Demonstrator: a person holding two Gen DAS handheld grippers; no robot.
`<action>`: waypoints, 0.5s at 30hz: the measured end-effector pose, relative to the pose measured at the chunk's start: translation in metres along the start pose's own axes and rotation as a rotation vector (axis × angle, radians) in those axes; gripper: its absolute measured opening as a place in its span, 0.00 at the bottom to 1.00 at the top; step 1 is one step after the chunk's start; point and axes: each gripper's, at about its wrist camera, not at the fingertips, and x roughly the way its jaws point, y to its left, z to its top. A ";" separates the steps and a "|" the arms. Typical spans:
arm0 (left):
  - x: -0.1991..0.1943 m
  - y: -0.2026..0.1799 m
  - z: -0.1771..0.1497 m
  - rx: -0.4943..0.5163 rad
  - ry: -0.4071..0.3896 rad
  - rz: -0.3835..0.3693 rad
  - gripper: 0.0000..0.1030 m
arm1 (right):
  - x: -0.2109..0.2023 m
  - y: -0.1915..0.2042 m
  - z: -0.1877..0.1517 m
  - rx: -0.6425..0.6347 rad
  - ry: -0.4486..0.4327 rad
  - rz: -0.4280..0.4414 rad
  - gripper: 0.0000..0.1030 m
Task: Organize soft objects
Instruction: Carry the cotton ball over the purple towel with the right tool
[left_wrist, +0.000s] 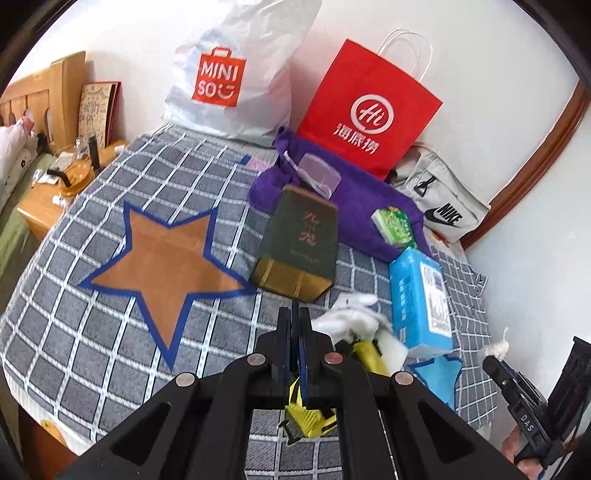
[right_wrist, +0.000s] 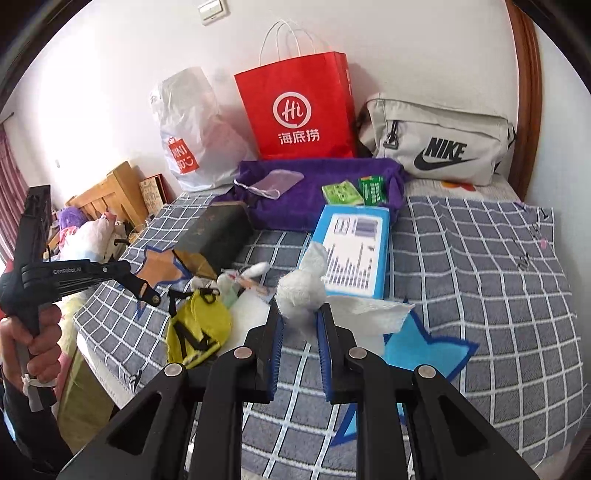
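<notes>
The right gripper (right_wrist: 300, 316) is squeezing a white fluffy toy (right_wrist: 301, 286) between its two blue pads, in the lower middle of the right wrist view. The toy sticks up above the fingertips. A white tissue (right_wrist: 373, 314) hangs out to the right of it, over a light blue star (right_wrist: 417, 345) on the checked blanket (right_wrist: 480, 266).

The left gripper (left_wrist: 294, 314) is shut tight in the lower middle of the left wrist view. A thin dark strip runs up from between its tips toward a dark green paper bag (left_wrist: 299, 245), which is blurry. I cannot tell if the strip is part of that bag.

Just left of the toy in the right wrist view lies a small pile: a yellow pouch (right_wrist: 197, 328) and some more white soft bits (right_wrist: 255, 271). A blue tissue pack (right_wrist: 352, 251) lies just behind the toy.

Farther back is a purple cloth (right_wrist: 317, 192) with small green packs (right_wrist: 341, 192) on it. Behind that, against the wall, stand a white plastic bag (right_wrist: 192, 125), a red paper bag (right_wrist: 299, 107) and a grey bag (right_wrist: 439, 144).

The blanket is bare on the right side of the right wrist view. It is also bare around the big orange star (left_wrist: 166, 258) at the left of the left wrist view. The bed edge drops off at the lower left there, with a wooden side table (left_wrist: 40, 206) past it.
</notes>
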 end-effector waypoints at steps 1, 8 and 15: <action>0.000 -0.001 0.003 0.002 -0.003 -0.003 0.04 | 0.001 0.001 0.003 -0.003 0.000 -0.002 0.17; 0.001 -0.009 0.034 0.013 -0.024 -0.024 0.04 | 0.010 -0.002 0.033 -0.026 -0.013 -0.030 0.17; 0.015 -0.018 0.070 0.027 -0.034 -0.045 0.04 | 0.029 -0.007 0.068 -0.036 -0.016 -0.039 0.17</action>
